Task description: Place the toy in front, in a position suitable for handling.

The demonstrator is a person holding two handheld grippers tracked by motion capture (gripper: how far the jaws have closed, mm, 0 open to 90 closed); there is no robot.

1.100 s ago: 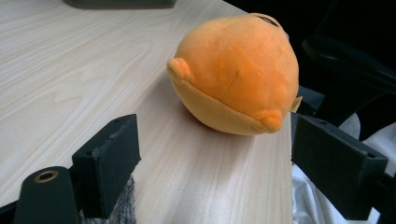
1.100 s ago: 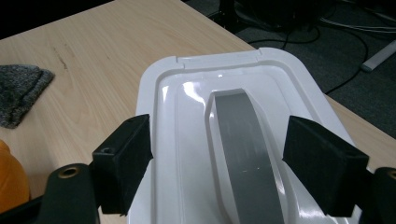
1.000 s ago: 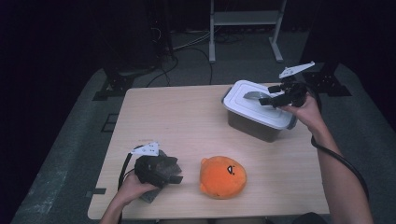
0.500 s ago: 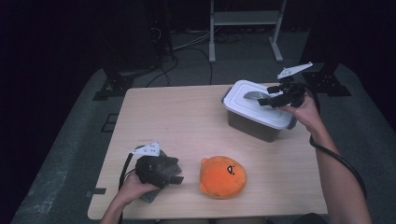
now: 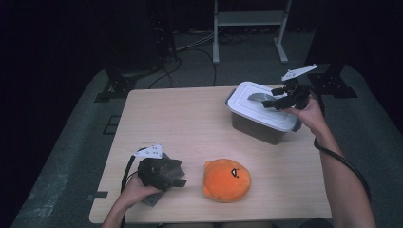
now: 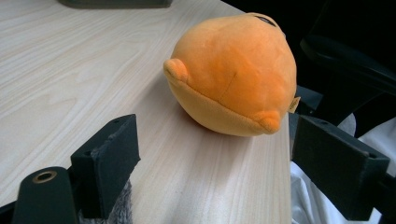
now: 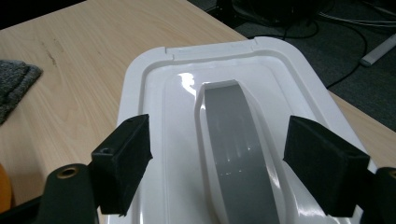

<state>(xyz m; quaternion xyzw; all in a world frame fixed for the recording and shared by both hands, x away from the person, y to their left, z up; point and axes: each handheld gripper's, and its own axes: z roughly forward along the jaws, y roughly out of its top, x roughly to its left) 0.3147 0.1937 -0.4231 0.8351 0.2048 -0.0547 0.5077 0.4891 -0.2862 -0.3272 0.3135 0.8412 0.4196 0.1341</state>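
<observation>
An orange plush toy (image 5: 227, 180) lies near the table's front edge, just right of my left gripper (image 5: 178, 176). In the left gripper view the plush toy (image 6: 233, 74) sits a little ahead of the left gripper (image 6: 219, 158), whose jaws stand open with nothing between them. At the back right stands a dark box with a white lid (image 5: 259, 114). My right gripper (image 5: 272, 101) hovers over it. In the right gripper view the right gripper (image 7: 233, 158) is open, its jaws apart on either side of the lid's grey handle (image 7: 236, 126) without touching it.
A grey cloth (image 5: 159, 197) lies under the left gripper; its corner (image 7: 14, 86) also appears in the right gripper view. The wooden table (image 5: 190, 118) ends close behind the box. A metal stand (image 5: 247, 19) and cables lie on the floor beyond.
</observation>
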